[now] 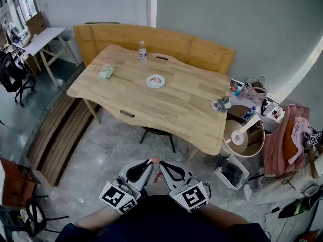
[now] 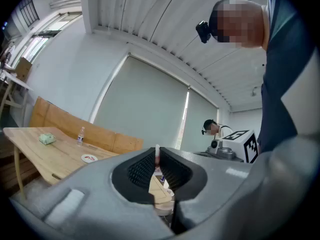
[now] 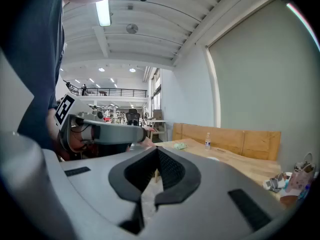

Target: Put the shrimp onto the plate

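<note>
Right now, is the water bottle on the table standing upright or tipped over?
Upright: the bottle stands on its base near the far edge of the table, cap uppermost.

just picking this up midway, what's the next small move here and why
Probably carry the left gripper forward toward the plate on the table. Its jaws pinch a small pink piece, likely the shrimp, and it hangs close to the person's body, far short of the table. Something red already lies on the plate.

The pinkish sliver (image 2: 157,151) (between left jaws) looks too small to identify.
</note>
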`<control>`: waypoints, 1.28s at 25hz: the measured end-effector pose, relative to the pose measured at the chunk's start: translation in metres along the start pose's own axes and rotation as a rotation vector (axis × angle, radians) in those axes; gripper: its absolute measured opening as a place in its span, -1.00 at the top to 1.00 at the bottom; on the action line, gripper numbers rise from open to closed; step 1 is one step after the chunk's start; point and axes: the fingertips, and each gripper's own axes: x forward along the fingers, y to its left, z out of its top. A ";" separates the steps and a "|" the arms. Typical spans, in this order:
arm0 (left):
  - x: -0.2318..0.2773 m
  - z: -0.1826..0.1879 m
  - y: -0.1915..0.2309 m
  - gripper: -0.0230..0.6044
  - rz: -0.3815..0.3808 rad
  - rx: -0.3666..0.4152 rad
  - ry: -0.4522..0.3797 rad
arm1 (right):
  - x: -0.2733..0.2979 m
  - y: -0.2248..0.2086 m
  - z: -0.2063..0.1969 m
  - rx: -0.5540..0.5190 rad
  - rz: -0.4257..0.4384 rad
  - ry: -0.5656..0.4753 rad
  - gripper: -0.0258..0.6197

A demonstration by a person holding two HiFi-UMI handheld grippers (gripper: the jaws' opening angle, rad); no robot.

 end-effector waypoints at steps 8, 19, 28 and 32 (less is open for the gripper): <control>0.008 -0.003 -0.004 0.82 0.012 0.000 -0.001 | -0.003 -0.006 -0.003 0.003 0.017 -0.001 0.89; 0.025 -0.006 -0.016 0.82 0.068 0.011 -0.011 | -0.020 -0.031 -0.009 0.027 0.044 -0.029 0.89; 0.038 -0.016 -0.010 0.82 0.157 -0.005 -0.031 | -0.022 -0.045 -0.025 0.038 0.102 -0.024 0.89; 0.050 -0.013 0.012 0.82 0.159 -0.010 -0.041 | -0.003 -0.059 -0.025 0.040 0.095 -0.017 0.89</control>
